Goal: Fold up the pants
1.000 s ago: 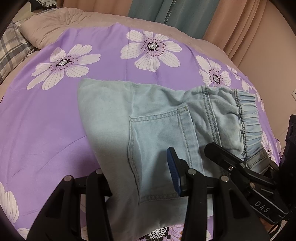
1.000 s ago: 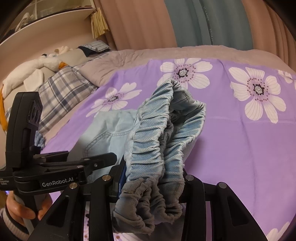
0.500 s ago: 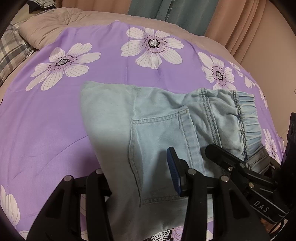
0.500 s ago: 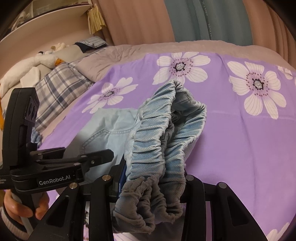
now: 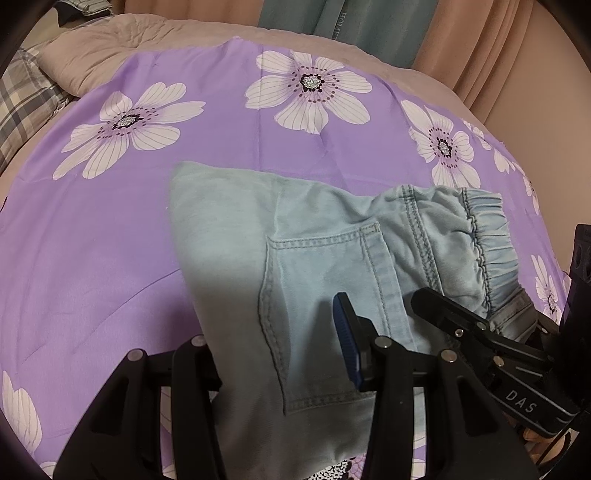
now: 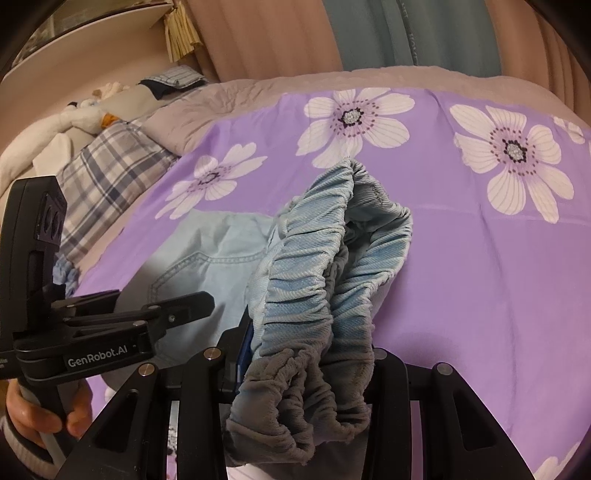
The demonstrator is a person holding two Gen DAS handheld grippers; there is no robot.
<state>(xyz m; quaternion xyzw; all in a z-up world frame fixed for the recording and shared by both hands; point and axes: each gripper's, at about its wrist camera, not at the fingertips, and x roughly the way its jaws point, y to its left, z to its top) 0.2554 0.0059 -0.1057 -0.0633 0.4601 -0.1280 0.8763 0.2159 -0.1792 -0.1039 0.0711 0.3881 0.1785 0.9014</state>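
Note:
Light blue denim pants lie folded on a purple flowered bedspread, back pocket facing up. In the right wrist view, my right gripper is shut on the bunched elastic waistband and holds it above the bed. One of its black fingers shows at the right of the left wrist view. My left gripper holds the near edge of the pants. The cloth rises between its fingers and hides the left pad, while the blue right pad shows. That gripper also shows over the pants in the right wrist view.
A beige blanket and a plaid pillow lie at the head of the bed, with plush toys behind. Curtains hang beyond the far edge. A hand grips the left gripper's handle. The bedspread's right edge drops off.
Hardly anything: both grippers keep their hold on the pants. The right wrist view has tilted slightly.

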